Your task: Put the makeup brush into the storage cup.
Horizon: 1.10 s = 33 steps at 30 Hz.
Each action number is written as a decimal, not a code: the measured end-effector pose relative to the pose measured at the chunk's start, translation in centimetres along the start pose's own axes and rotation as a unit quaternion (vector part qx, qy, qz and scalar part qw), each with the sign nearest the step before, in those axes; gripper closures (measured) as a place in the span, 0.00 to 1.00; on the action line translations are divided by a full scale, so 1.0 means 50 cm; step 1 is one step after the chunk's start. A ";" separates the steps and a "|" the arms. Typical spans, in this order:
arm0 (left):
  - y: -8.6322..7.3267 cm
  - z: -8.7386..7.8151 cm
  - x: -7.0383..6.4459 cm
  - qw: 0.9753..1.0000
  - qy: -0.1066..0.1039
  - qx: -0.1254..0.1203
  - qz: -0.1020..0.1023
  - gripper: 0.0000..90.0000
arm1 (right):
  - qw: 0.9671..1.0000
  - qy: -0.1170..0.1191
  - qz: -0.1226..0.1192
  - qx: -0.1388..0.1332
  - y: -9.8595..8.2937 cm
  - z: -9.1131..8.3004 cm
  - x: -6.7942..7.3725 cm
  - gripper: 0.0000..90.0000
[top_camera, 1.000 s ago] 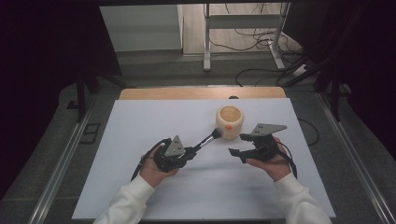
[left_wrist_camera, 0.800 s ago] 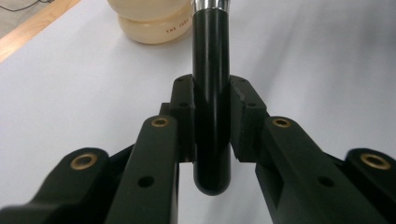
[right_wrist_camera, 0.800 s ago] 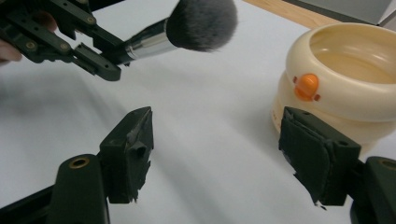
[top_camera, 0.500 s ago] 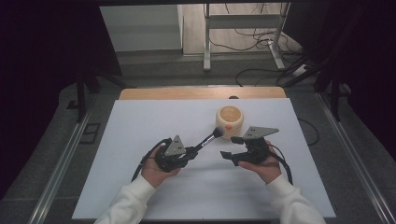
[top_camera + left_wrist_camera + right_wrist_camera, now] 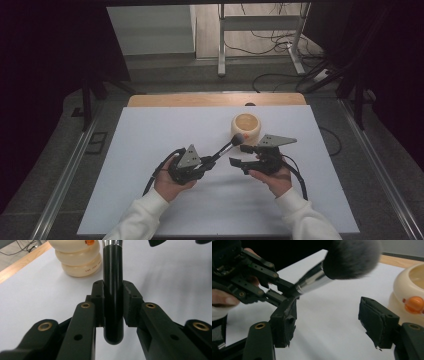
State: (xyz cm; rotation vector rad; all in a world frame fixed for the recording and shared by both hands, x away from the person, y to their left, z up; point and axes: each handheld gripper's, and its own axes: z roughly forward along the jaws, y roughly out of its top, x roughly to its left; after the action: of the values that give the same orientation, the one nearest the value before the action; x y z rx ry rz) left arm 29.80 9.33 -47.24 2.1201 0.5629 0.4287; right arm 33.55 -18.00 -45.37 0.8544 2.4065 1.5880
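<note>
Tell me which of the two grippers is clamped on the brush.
The left gripper: shut on the brush handle. The right gripper is open, holding nothing.

i see white long sleeves [image 5: 145, 215] on both forearms, cuffs snug at the wrists. each hand-held gripper is black. the left hand-held gripper [image 5: 212, 161] has a grey three-cornered plate [image 5: 189, 156] on top, with small dark holes in it; the right hand-held gripper [image 5: 239, 154] wears a wider grey plate [image 5: 275, 140]. a black cable [image 5: 159, 173] loops off the left one, another [image 5: 296, 175] off the right. up close, my left arms are matte black bars with brass-coloured bushings [image 5: 85, 305] and small screw holes. my right pads [image 5: 378, 323] are black, with frayed, torn edges.
</note>
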 end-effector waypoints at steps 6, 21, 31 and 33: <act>0.004 0.007 -0.007 1.000 0.000 -0.003 0.002 0.83 | 1.000 0.011 0.011 -0.021 0.003 0.013 0.006 0.39; 0.005 0.034 -0.024 1.000 -0.020 -0.001 0.009 0.83 | 0.993 0.081 0.052 -0.069 0.004 0.016 -0.002 0.72; -0.001 0.047 -0.019 1.000 -0.024 0.007 -0.017 0.56 | 0.992 0.095 0.045 -0.070 0.007 0.014 0.004 0.78; -0.001 0.045 -0.019 0.999 -0.021 0.008 -0.024 0.48 | 0.992 0.092 0.044 -0.070 0.008 0.013 0.004 0.78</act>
State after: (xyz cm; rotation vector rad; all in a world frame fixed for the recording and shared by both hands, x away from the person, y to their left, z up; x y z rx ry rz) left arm 30.10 7.33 -48.62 2.1210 0.5936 0.3536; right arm 33.79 -17.25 -45.28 0.8308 2.3690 1.9227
